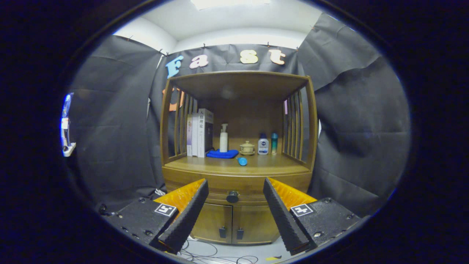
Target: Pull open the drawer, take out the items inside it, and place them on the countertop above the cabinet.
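While the gripper (235,187) hangs in open air, its fingers (190,211) are spread wide apart, holding and touching nothing, with the round dark knob (232,197) of the closed wooden drawer (238,185) lying between them and beyond their tips. Above the drawer, the wooden cabinet's bench (220,165) carries upright books (200,132), a white pump bottle (223,138) on a folded blue cloth (222,154), a small lidded ceramic pot (247,148), two small bottles (267,143) and a blue cylinder (242,161) lying near the front edge. Bare bench remains along that front edge on both sides of the cylinder, and two small doors (231,223) stand closed below the drawer.
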`<state>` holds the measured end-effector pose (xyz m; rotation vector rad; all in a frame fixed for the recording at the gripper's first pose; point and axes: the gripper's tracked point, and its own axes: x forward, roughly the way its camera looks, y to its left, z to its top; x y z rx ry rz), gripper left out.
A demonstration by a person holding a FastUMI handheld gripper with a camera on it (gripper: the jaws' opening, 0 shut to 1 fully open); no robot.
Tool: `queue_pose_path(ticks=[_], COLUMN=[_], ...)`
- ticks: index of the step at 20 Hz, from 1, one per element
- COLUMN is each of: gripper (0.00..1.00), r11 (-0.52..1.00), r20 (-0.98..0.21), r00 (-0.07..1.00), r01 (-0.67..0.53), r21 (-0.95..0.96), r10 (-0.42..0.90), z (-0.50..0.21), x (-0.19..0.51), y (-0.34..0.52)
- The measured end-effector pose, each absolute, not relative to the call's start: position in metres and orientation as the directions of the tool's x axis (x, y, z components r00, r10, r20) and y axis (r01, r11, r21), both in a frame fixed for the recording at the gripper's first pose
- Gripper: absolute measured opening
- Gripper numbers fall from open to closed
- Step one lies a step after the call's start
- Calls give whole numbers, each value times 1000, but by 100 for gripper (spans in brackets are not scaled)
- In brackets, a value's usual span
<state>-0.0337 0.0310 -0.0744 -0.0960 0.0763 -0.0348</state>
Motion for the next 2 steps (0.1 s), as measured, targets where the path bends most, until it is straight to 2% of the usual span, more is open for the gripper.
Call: queue_pose_path(ticks=[2], gripper=[98], r11=[995], r20=[-71], r00=[997], r01=[20], r21=[-98], r10=[-27], z=[-76], x=[-50], y=[33])
